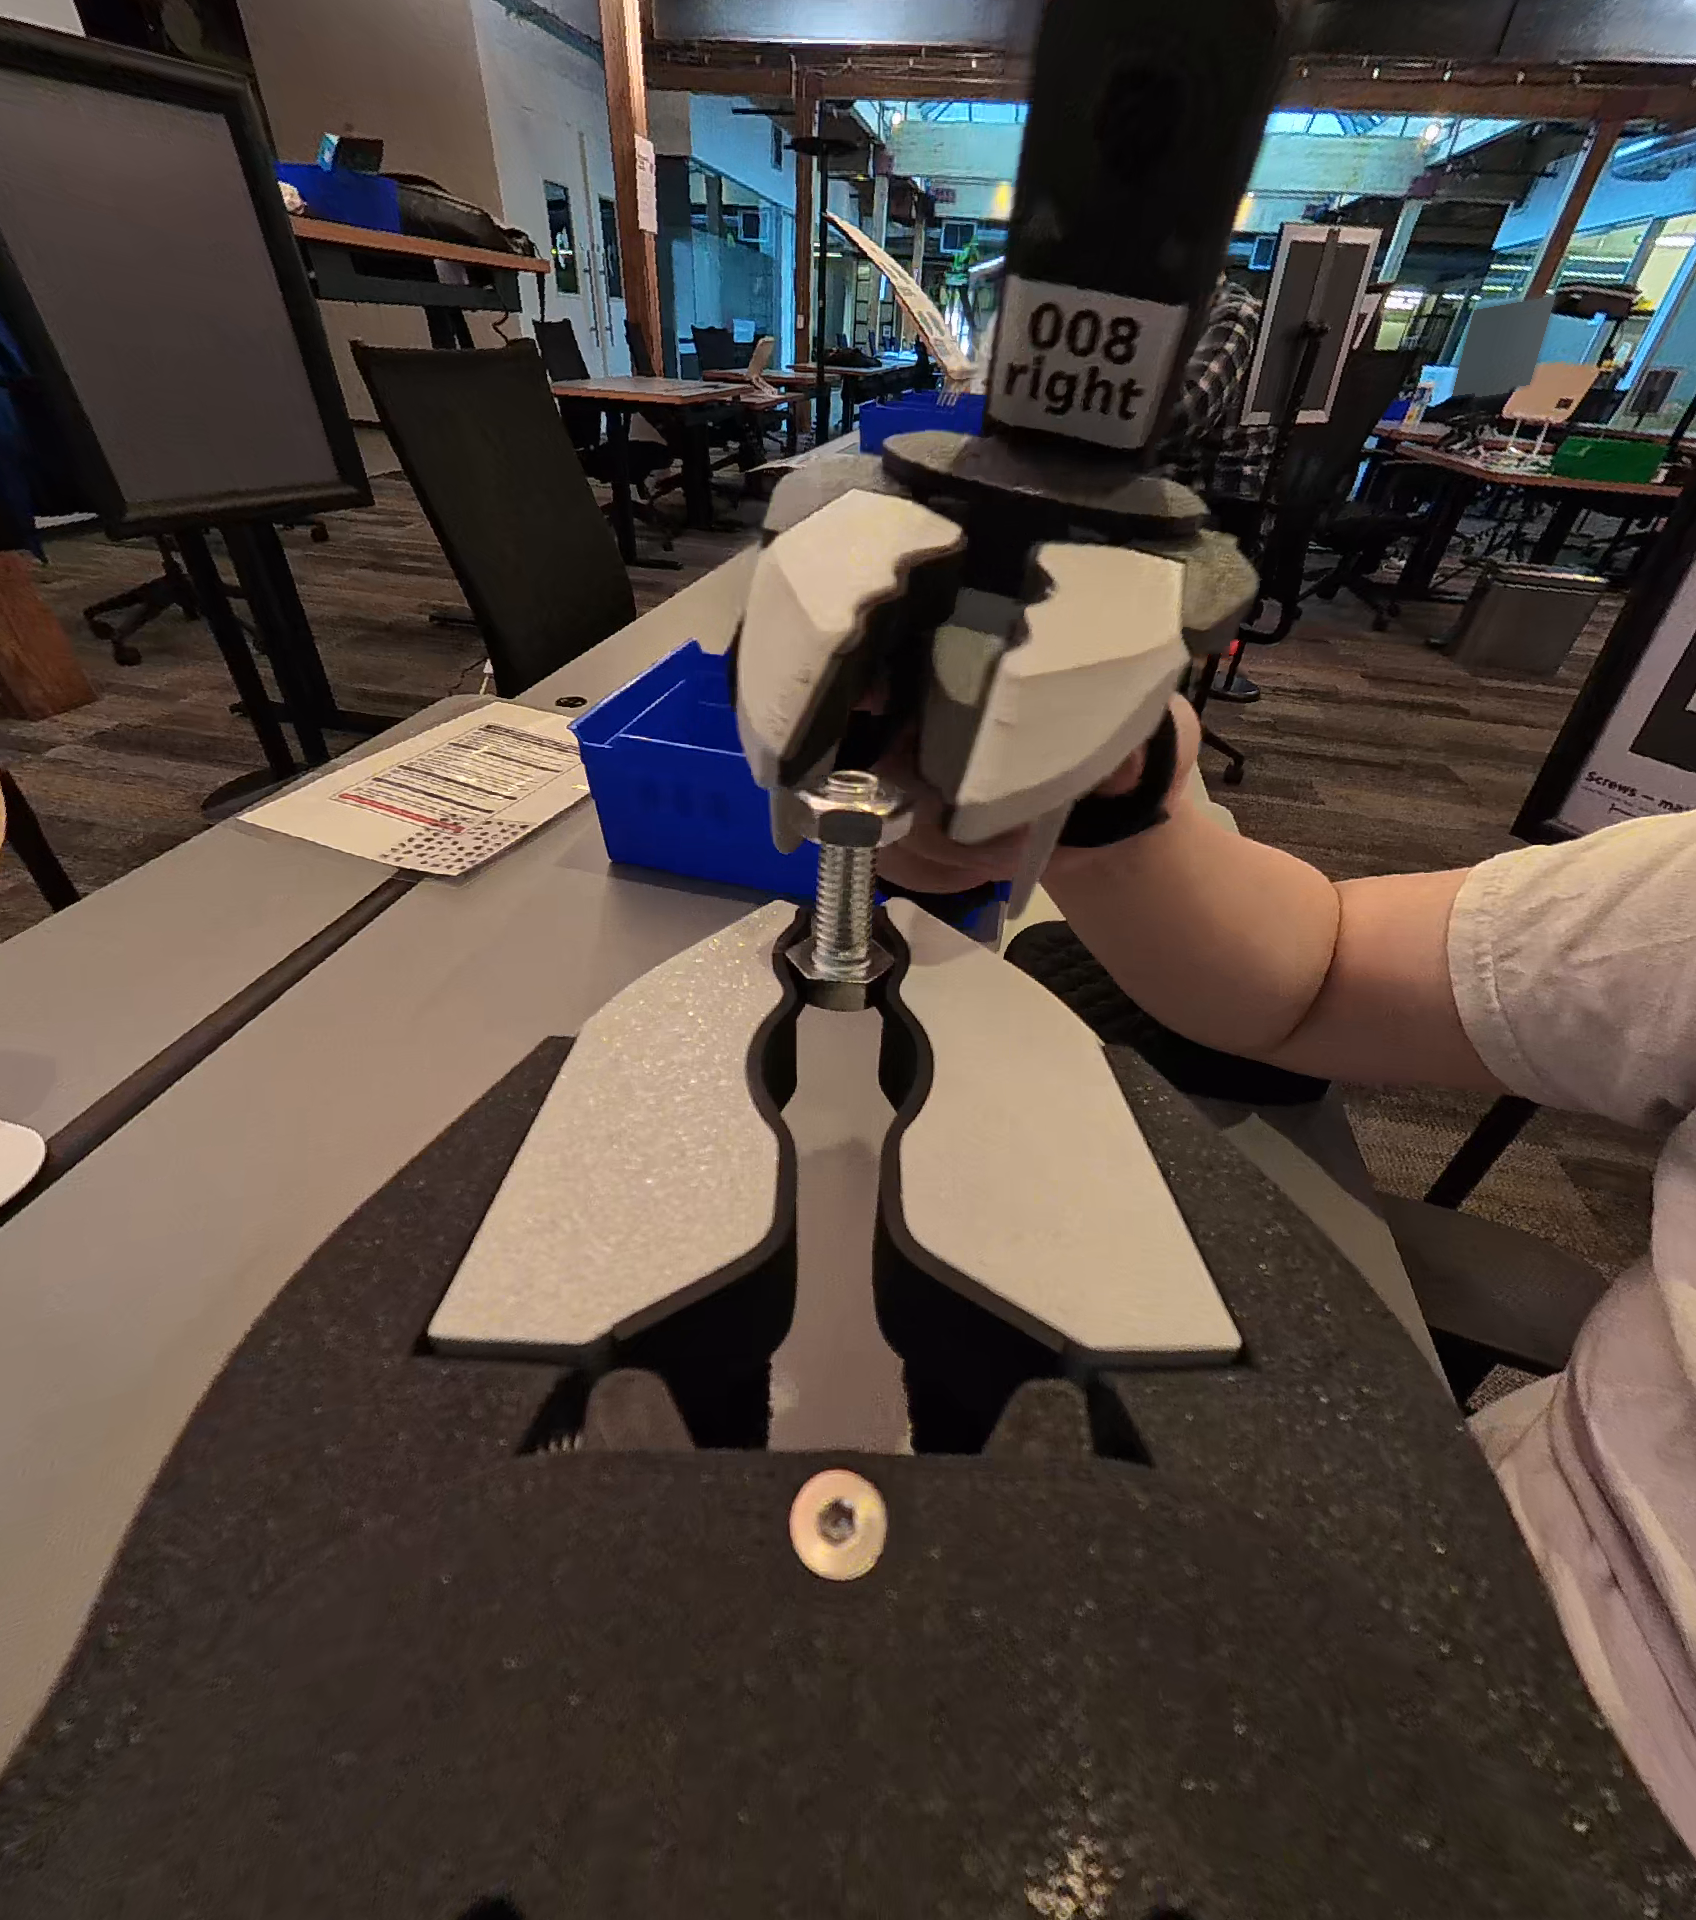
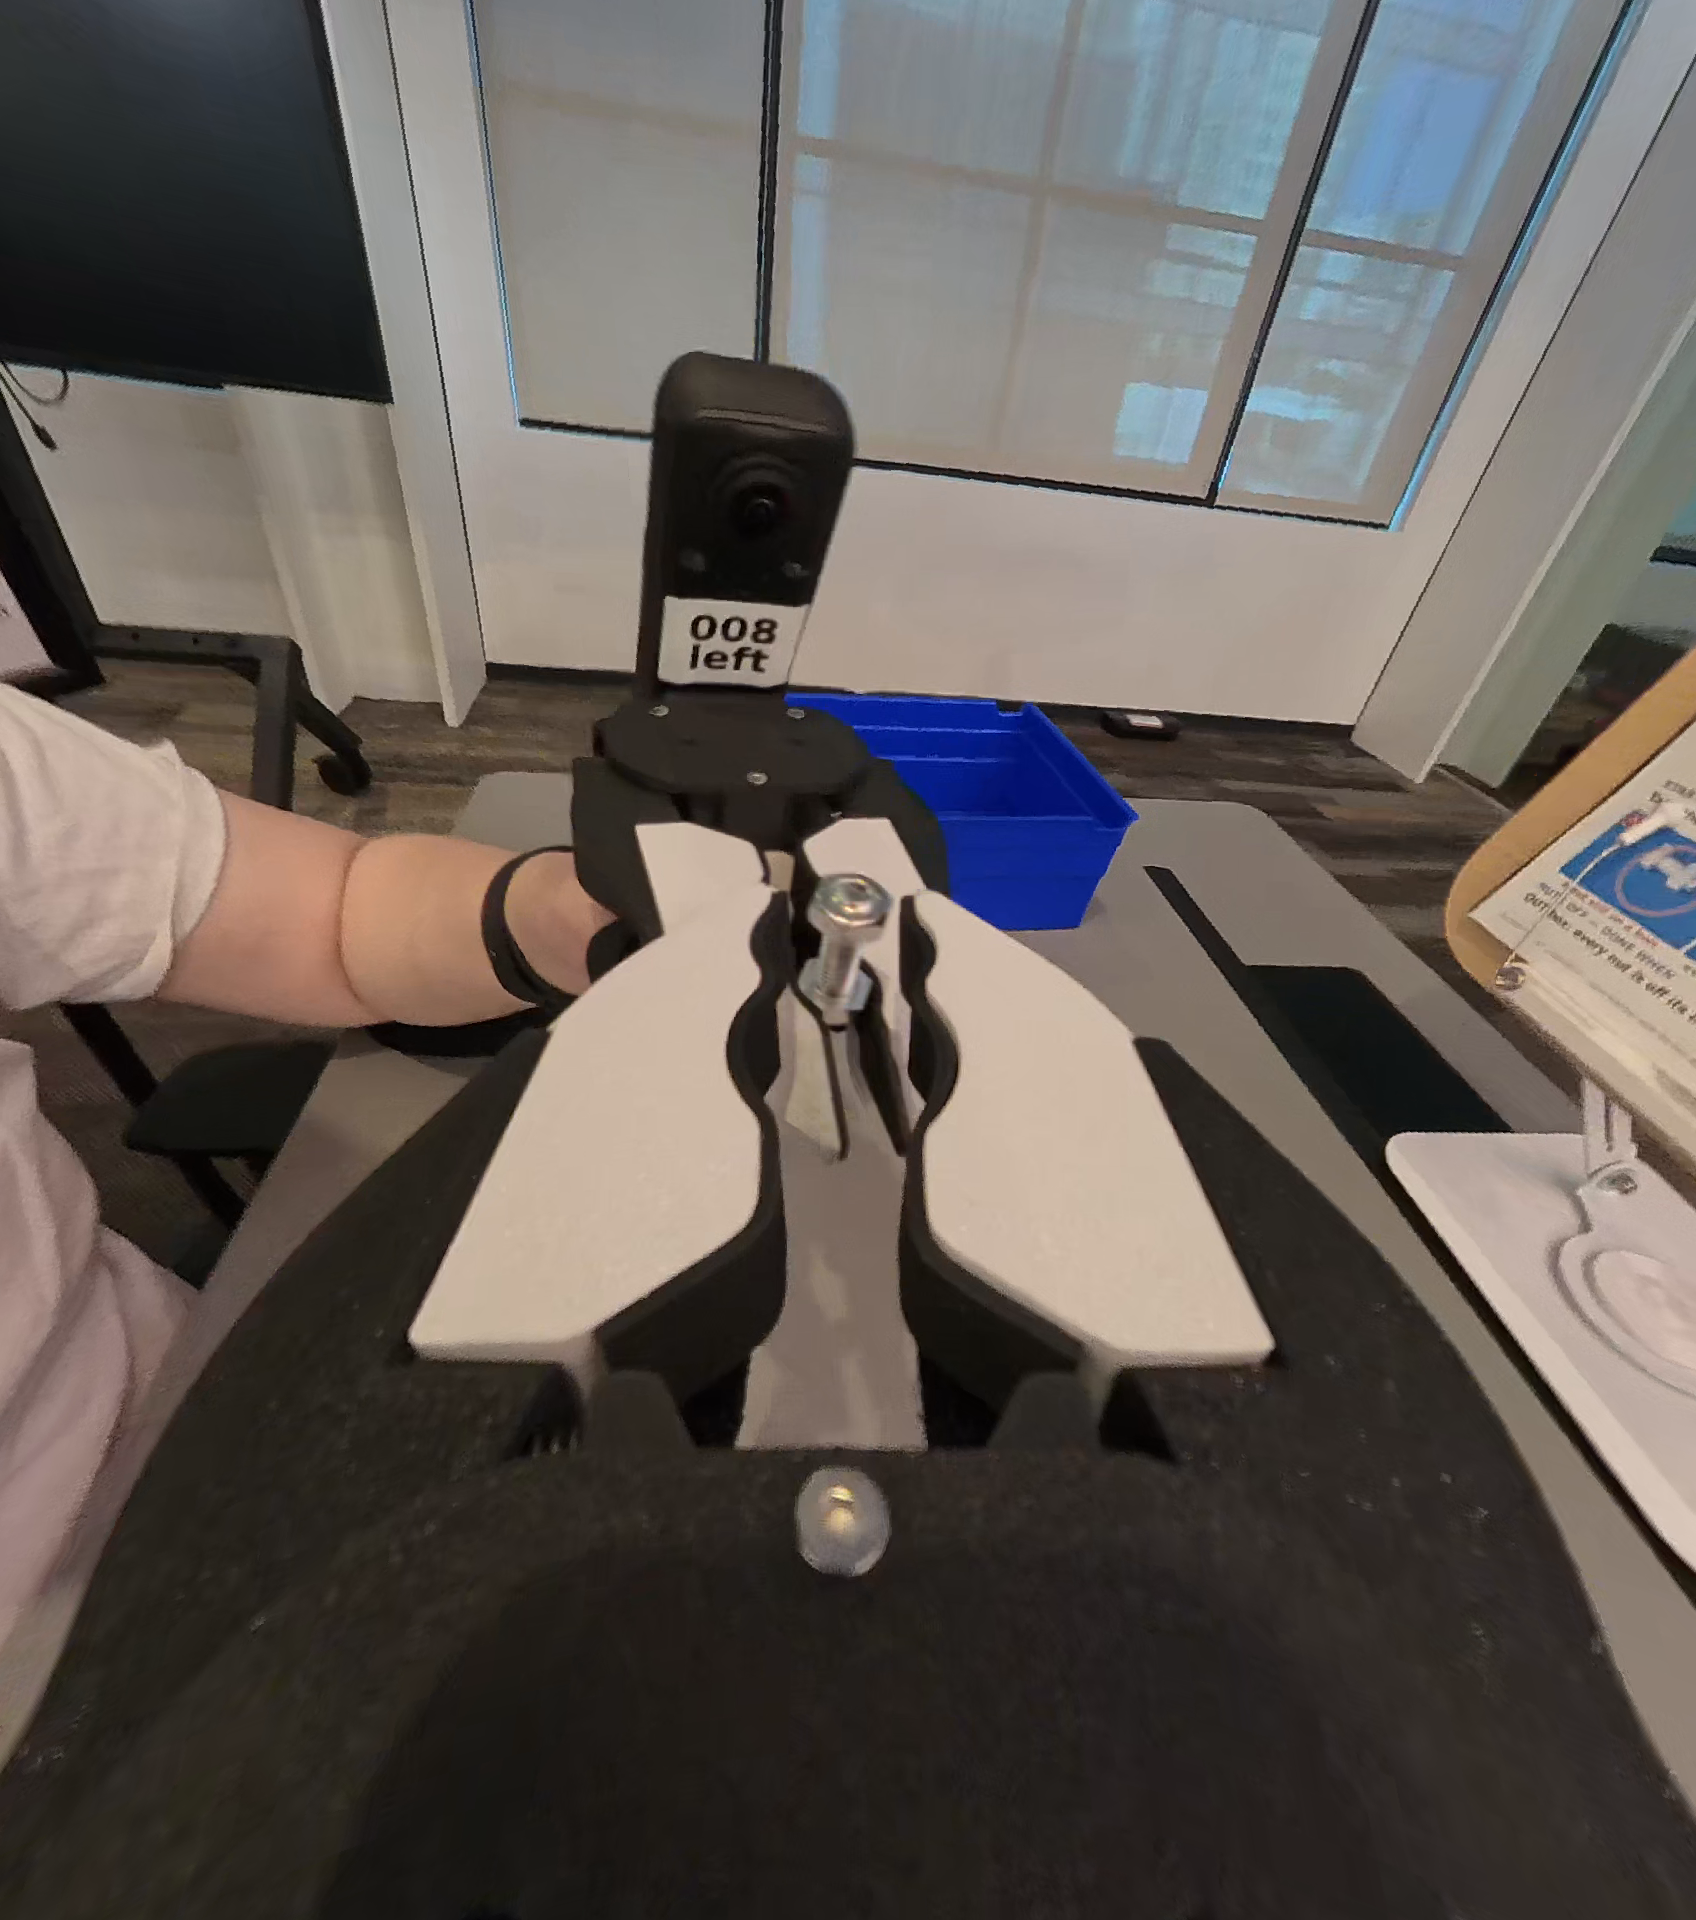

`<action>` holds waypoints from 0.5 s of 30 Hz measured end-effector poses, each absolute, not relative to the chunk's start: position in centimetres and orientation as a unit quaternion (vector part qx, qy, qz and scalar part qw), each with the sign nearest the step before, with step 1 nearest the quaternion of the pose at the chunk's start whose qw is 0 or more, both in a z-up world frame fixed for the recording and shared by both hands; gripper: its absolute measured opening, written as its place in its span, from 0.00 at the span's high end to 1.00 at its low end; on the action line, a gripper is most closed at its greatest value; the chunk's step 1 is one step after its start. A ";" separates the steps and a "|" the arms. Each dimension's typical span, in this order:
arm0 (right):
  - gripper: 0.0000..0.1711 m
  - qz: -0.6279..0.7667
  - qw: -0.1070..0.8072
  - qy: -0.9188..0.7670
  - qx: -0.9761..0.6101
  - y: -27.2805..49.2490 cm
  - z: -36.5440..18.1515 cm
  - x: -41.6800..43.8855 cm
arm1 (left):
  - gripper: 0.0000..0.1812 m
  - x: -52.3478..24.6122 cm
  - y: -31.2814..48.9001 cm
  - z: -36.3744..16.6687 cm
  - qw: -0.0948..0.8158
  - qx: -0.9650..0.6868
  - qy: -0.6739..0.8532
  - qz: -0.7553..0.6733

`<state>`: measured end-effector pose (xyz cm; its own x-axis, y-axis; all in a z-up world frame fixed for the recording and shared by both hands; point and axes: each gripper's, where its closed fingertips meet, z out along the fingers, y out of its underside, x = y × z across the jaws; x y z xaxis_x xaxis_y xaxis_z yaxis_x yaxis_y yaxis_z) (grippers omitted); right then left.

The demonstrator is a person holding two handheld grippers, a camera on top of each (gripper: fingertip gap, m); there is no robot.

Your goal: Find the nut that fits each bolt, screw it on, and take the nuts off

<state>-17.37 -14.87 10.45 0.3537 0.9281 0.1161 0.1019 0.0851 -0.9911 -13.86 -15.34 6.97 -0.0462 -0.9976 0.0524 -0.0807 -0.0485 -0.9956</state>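
Note:
A silver bolt point(image 1: 842, 894) stands upright with its hex head point(image 1: 839, 966) clamped between the tips of my left gripper point(image 1: 839, 940). A silver nut point(image 1: 844, 808) sits at the top of the thread. My right gripper point(image 1: 859, 805) comes down from above and is shut on it. In the right wrist view the nut point(image 2: 849, 904) lies between the tips of my right gripper point(image 2: 846, 920). The bolt shaft point(image 2: 831, 961) runs down from it to my left gripper point(image 2: 771, 862) facing it. Both are held above the grey table point(image 1: 200, 1039).
A blue bin point(image 1: 662, 769) stands on the table just behind the grippers and also shows in the right wrist view point(image 2: 1010, 821). A printed sheet point(image 1: 470, 779) lies to its left. An instruction board on a white stand point(image 2: 1602, 1299) is at the right. A person's arm point(image 1: 1239, 956) holds the right gripper. Left tips to right tips: about 4 cm.

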 end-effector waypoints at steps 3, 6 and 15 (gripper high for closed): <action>0.88 0.319 0.600 -0.445 -0.582 -14.6 10.3 -17.5 | 0.95 -13.8 -15.5 6.9 0.453 -0.519 0.519 -0.506; 0.85 0.339 0.596 -0.430 -0.587 -14.1 10.5 -16.8 | 0.94 -13.9 -15.3 7.2 0.458 -0.520 0.515 -0.505; 0.87 0.375 0.584 -0.429 -0.578 -14.7 10.8 -17.2 | 0.95 -14.0 -15.4 7.3 0.459 -0.515 0.515 -0.509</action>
